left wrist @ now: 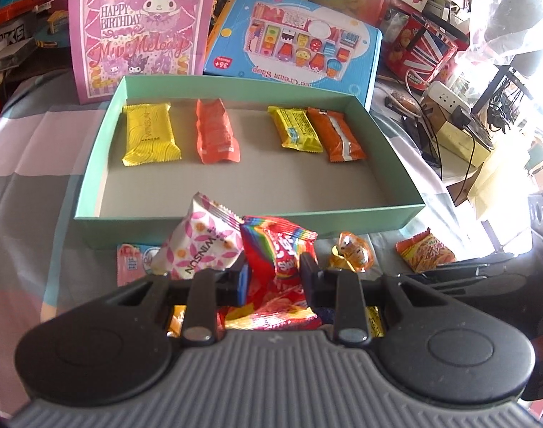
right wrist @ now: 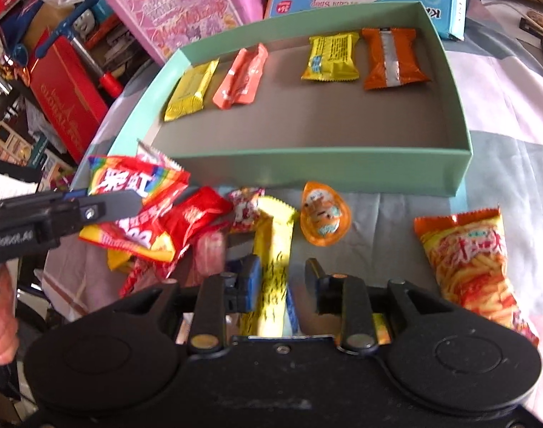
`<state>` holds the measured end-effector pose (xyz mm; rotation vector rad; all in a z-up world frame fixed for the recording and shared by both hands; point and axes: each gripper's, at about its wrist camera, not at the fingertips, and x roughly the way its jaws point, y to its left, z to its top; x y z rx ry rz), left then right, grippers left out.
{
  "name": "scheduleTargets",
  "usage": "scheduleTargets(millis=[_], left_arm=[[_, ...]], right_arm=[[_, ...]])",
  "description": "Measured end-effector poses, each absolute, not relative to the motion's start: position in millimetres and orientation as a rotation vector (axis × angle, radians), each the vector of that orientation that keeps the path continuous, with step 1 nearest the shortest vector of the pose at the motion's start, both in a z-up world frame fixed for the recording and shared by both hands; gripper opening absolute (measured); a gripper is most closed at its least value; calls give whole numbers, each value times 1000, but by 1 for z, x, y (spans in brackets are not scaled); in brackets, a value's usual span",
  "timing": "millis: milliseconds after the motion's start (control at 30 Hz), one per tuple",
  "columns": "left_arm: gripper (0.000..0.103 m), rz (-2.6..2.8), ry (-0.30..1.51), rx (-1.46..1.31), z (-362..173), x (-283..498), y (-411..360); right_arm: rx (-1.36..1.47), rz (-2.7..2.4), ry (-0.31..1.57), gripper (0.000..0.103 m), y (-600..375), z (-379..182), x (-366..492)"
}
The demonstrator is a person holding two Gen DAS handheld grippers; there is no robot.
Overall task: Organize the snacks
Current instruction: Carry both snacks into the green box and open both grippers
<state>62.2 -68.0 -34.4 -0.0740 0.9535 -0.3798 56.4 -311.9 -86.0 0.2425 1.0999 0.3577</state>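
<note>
**Two grippers poised over loose snacks beside a half-filled box**

A shallow mint-green box (left wrist: 93, 164) sits on a bedsheet; along its far wall lie four packets in a row: a yellow wafer (left wrist: 150, 134), a coral packet (left wrist: 216, 132), a yellow bar (left wrist: 294, 128) and an orange bar (left wrist: 335, 134); the near half of the box floor is bare.

In front of the box's near wall lies the unsorted heap; the left gripper (left wrist: 273, 278) stands with jaws parted either side of a red rainbow candy bag (left wrist: 285, 249), not visibly pinching it; a white-and-pink Winson packet (left wrist: 196, 246) leans just beside.

The right gripper (right wrist: 282, 285) is also parted, straddling a long yellow packet (right wrist: 275, 246); its long axis runs straight along the fingers toward the box, so closing would likely pinch across its narrow width; it is this gripper's nearest item.
</note>
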Motion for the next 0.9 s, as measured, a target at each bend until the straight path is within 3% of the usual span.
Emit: scheduleTargets(millis=[233, 333, 600, 900], left_arm=[[28, -378, 978, -82, -45, 59, -65], [28, -380, 983, -78, -46, 56, -62], [28, -404, 949, -111, -29, 57, -60], [28, -393, 879, -51, 1, 117, -71]], right_arm=[[215, 361, 1142, 32, -296, -100, 50], [156, 335, 1101, 21, -288, -95, 46], [239, 344, 1014, 20, -308, -53, 46], [326, 314, 915, 20, -319, -23, 118]])
